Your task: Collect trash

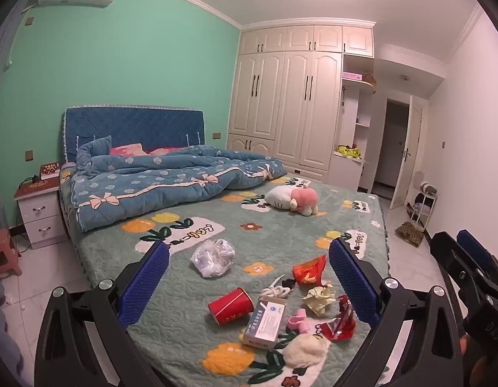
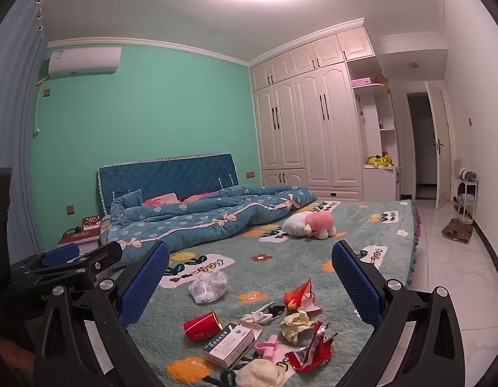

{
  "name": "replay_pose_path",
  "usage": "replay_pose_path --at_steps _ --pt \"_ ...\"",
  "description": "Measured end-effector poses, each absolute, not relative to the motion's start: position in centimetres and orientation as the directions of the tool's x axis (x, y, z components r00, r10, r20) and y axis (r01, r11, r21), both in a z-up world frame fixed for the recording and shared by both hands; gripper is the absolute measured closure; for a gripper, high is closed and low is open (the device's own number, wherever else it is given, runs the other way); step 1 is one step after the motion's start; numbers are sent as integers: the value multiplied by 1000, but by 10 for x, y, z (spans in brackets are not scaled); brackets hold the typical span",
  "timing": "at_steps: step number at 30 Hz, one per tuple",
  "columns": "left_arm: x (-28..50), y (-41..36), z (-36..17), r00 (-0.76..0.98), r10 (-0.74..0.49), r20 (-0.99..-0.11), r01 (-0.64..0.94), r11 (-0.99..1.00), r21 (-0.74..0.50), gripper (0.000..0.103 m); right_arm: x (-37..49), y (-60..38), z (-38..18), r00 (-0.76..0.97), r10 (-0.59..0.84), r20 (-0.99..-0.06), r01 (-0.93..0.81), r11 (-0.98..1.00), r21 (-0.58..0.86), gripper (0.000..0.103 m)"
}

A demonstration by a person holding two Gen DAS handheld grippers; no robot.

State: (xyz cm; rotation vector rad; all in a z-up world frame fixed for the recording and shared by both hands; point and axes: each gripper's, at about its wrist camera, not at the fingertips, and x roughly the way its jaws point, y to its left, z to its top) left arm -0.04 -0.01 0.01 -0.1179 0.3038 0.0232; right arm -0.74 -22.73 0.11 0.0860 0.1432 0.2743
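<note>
Between the spread, empty fingers of the left gripper point(image 1: 249, 277) on the bed cover point(image 1: 281, 225): red cup point(image 1: 230, 305), medicine box point(image 1: 264, 325), crumpled paper point(image 1: 319, 299), clear plastic wad point(image 1: 213, 257) farther ahead. Right gripper point(image 2: 250, 285), likewise released and empty, frames the same litter, red wrapper point(image 2: 308, 350) near its right finger. Beyond both: plush toy point(image 2: 310, 223), rumpled quilt point(image 2: 204, 217). Left view alone shows a nightstand's drawers point(image 1: 39, 216) and a stool point(image 1: 4, 253).
</note>
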Motion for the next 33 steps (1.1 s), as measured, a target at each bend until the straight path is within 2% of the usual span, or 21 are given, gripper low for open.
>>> replay_pose_path --at_steps 33 --pt "3 -4 -12 942 3 -335 -38 994 -98 6 -9 -222 6 949 288 -130 -276 955 105 4"
